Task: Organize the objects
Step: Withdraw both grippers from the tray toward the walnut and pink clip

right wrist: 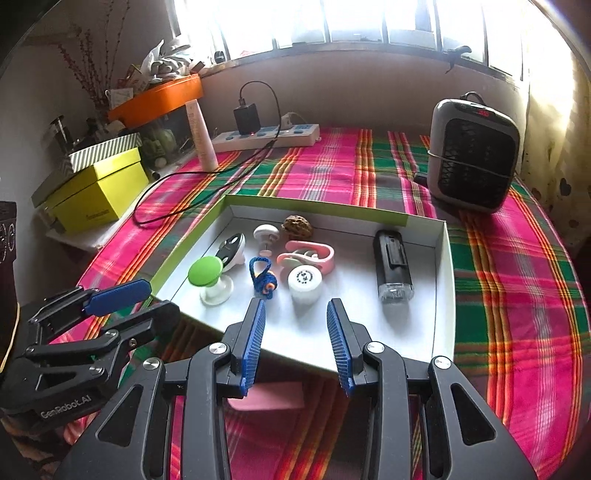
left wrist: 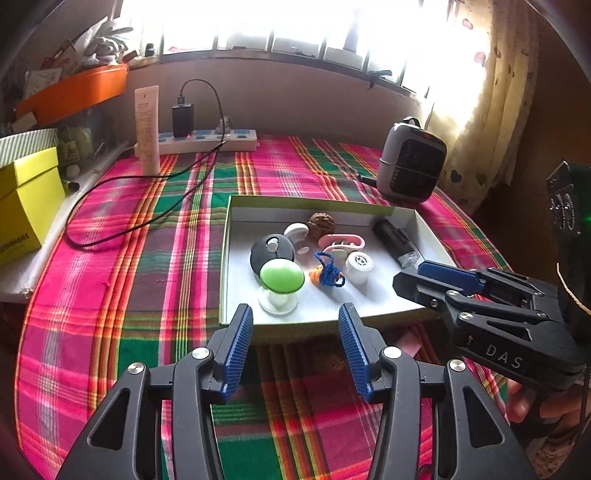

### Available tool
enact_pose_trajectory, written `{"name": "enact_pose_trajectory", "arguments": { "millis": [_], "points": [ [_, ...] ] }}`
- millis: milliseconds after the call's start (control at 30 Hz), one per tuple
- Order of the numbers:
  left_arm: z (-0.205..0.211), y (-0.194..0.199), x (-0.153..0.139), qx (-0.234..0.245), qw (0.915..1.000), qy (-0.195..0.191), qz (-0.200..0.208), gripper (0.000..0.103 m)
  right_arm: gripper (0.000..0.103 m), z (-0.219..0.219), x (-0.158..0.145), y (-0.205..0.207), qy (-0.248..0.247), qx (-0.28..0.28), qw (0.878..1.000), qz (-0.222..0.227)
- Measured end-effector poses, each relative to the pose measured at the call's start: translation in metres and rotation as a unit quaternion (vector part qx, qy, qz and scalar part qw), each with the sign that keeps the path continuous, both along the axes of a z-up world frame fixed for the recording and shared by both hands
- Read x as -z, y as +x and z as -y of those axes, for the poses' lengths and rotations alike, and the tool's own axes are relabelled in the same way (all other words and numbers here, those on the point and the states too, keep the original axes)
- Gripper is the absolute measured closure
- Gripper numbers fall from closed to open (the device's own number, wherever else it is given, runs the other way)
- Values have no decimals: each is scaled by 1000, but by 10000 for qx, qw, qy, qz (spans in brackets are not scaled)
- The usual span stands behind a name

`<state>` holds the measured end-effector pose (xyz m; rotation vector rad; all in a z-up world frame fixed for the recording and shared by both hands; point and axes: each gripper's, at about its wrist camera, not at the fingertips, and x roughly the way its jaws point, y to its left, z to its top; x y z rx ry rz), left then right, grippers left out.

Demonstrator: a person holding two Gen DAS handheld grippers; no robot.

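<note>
Plaid cloth; black device [right wrist: 392, 264] lengthwise in tray [right wrist: 445, 295] (clear end nearest); both grippers agape, empty.

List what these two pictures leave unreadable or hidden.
- Pink paper: right wrist view, mostly hidden behind the right gripper and the tray's near wall.
- Yellow box: left wrist view, cut off by the left edge; print too small.
- Outside the window: both views, overexposed.
</note>
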<state>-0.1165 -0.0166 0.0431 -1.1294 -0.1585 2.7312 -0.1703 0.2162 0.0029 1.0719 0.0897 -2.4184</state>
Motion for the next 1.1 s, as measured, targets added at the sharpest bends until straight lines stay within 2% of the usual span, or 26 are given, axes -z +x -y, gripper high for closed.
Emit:
{"name": "enact_pose_trajectory", "arguments": {
  "millis": [433,600,1100],
  "points": [
    [3,25,6,28,9999,151,5,56,66,-10,-1,31,49,47,9999,-142],
    [5,30,15,90,9997,184,103,56,58,-14,5,41,33,56,10000,-69],
    [-9,25,29,329,9989,155,295,52,58,-24,22,62,19,115,9998,133]
  ]
}}
